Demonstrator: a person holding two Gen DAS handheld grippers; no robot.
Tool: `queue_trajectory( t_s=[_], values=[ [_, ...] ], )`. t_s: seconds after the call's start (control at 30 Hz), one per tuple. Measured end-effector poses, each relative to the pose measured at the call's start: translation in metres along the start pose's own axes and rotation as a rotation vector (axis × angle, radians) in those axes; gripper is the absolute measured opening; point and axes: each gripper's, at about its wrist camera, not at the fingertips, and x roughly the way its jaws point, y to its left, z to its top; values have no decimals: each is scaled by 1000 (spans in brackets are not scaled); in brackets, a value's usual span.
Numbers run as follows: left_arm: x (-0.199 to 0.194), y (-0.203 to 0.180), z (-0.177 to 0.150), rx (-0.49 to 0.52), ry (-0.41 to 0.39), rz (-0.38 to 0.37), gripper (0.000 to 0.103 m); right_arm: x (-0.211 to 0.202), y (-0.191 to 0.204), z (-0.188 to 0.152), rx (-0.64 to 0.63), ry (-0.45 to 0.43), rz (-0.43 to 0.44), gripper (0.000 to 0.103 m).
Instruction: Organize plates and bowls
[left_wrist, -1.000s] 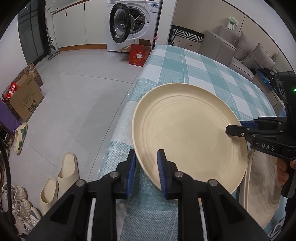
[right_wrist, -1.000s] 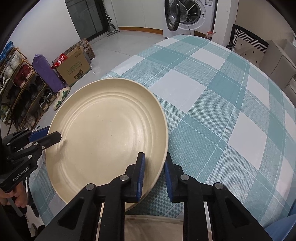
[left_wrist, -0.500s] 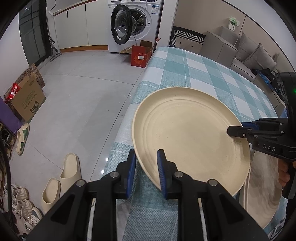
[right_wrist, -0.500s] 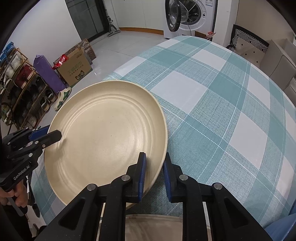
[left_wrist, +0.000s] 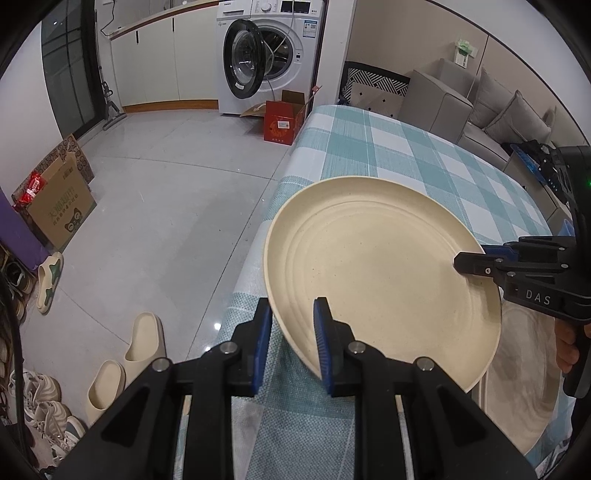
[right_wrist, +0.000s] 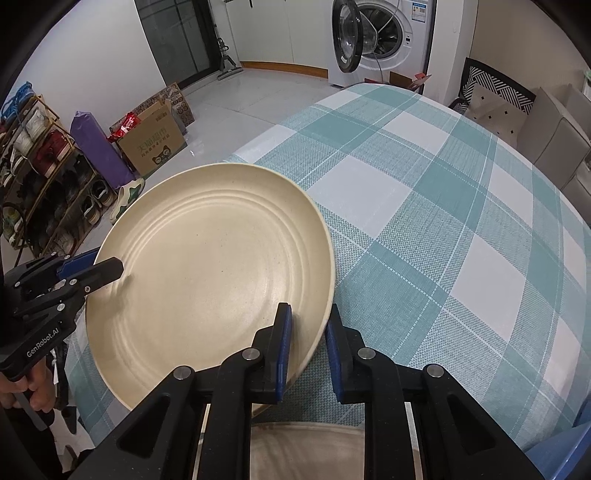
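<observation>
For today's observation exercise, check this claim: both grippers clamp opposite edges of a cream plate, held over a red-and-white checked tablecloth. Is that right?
Not quite: the tablecloth is teal-and-white checked, not red, as the right wrist view shows clearly. The rest holds: the left gripper and right gripper clamp opposite edges of the cream plate.

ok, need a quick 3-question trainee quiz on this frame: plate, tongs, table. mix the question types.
1. True or false: the cream plate is clamped by both the left tongs and the right tongs, on opposite rims.
2. What lies below the held plate at the near table edge? A) a second plate B) a bowl C) a cup
3. Fill in: the table is covered with a teal and white ____ cloth.

Key: 1 true; 2 A, a second plate shows under it; 3 checked.
</observation>
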Motion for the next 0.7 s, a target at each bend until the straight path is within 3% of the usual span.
queue_trajectory(
  t_s=[0.7],
  values=[
    [-31, -23, 14, 66, -79, -19, 21, -62, -3, -12, 12, -108, -53, 18]
  ],
)
